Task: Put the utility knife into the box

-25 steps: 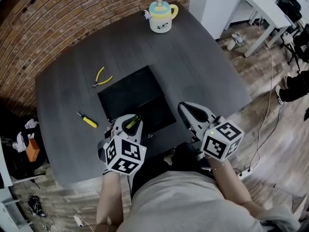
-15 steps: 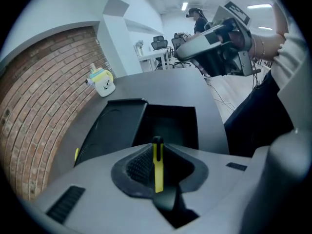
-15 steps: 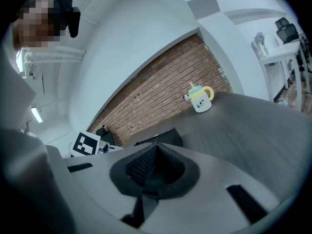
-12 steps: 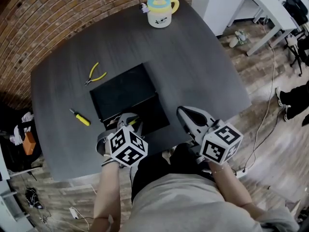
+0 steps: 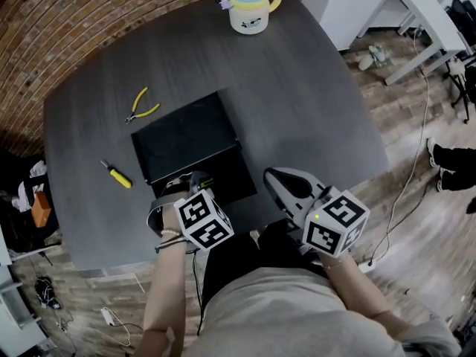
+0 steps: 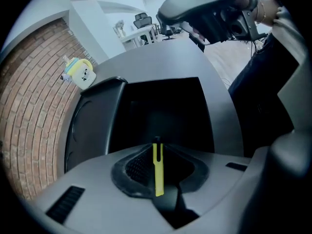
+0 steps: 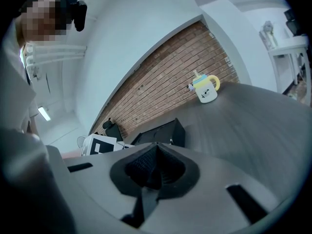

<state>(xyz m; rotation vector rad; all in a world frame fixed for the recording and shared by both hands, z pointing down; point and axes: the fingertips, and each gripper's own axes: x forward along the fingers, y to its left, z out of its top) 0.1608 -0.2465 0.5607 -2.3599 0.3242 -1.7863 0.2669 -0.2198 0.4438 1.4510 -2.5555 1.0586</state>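
Broadly, dark grey table (image 5: 320,103) spread under and ahead of both grippers. Black box (image 5: 178,140) lay open directly ahead of the left gripper (image 5: 193,184), its dark inside filling that gripper's view beyond the jaw tips and a raised black part at their left. Right gripper (image 5: 272,178) hung to the right of the left one and well apart from it, beside the box's near right corner; jaws pressed together, nothing between them. Left gripper's tips sat at the box's near edge, jaws clamped narrow on the tool. Cream mug (image 5: 251,9) with a yellow handle and a blue lid stood far ahead of both grippers, at the table's far edge, past the box. Yellow-handled pliers (image 5: 141,104) lay ahead and left of the left gripper, beyond the box's far left corner. Yellow screwdriver (image 5: 117,175) lay to the left of the left gripper, on bare table, apart from the box. Utility knife (image 6: 157,169) was pinched upright between the left jaws, showing as a thin yellow strip with a dark tip pointing toward the box's opening; could not tell whether it touched the box.
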